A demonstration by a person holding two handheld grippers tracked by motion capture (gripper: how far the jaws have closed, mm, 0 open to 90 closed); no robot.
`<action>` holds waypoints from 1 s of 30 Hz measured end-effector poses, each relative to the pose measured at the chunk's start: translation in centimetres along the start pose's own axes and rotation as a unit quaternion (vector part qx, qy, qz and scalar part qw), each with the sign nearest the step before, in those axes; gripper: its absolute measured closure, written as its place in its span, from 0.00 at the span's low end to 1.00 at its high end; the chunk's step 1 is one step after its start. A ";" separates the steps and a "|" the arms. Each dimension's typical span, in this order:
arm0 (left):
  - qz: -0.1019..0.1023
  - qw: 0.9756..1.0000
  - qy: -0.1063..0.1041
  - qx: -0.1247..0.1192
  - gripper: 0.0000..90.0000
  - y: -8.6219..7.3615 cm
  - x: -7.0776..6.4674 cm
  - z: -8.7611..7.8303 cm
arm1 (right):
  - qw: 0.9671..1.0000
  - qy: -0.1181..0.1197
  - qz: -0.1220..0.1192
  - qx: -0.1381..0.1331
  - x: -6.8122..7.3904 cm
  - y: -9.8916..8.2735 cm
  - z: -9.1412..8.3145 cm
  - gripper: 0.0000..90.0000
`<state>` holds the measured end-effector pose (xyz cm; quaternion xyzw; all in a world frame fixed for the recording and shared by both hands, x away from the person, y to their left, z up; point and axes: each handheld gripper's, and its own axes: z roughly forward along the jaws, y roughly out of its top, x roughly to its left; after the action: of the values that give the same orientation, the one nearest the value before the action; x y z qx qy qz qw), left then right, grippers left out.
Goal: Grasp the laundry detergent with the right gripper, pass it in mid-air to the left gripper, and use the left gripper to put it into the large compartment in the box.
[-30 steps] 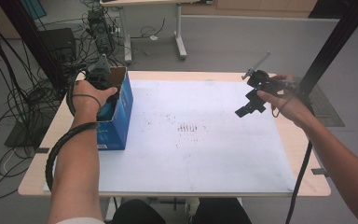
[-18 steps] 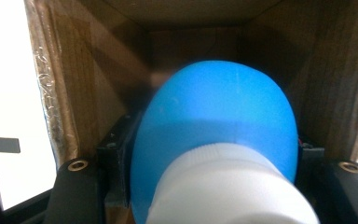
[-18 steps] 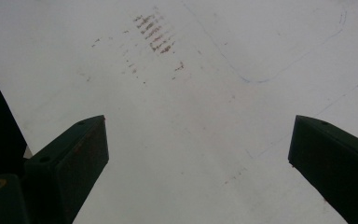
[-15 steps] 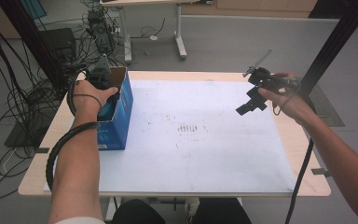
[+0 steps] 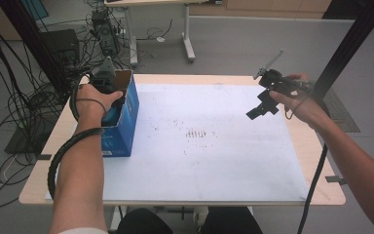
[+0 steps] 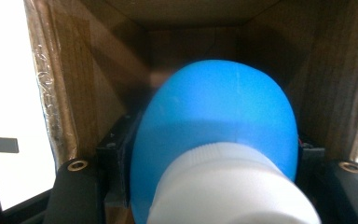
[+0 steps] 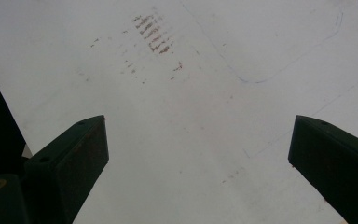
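1. Tabletop (image 5: 316,192): pale wood, covered by a white sheet (image 5: 209,161) with faint dark marks at its middle.
2. Room: grey floor; cables (image 5: 9,112) are seen beyond the left edge and a second table (image 5: 187,46) behind.
3. Box (image 5: 126,124): blue outside, brown card inside, open-topped, set at the left edge near the far corner.
4. Bottle (image 6: 214,140): blue with a white cap, held inside the box.
5. Left gripper (image 5: 108,90): lowered into the box, jaws closed on the bottle.
6. Right gripper (image 5: 263,109): held above the right far corner, jaws spread wide, nothing between them.
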<state>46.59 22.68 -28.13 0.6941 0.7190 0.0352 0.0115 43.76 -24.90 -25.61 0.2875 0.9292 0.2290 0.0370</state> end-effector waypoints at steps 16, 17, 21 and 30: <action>0.000 1.000 0.003 -0.001 0.39 0.0 -0.2 0.0 | 1.000 0.000 -0.001 0.000 0.0 -0.2 0.0 0.05; 0.001 1.000 0.004 -0.001 0.39 0.0 -0.2 0.0 | 1.000 0.000 -0.001 0.000 0.0 -0.2 0.0 0.05; -0.001 1.000 0.004 -0.002 0.39 0.0 -0.3 0.0 | 1.000 0.000 -0.002 0.000 0.0 -0.2 -0.1 0.05; 0.000 1.000 0.004 -0.003 0.39 0.0 -0.3 0.0 | 1.000 0.001 -0.001 -0.001 0.0 -0.2 0.0 0.05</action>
<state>46.58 22.39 -28.17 0.6937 0.7191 0.0400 0.0108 43.65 -25.02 -25.66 0.2864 0.9294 0.2301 0.0361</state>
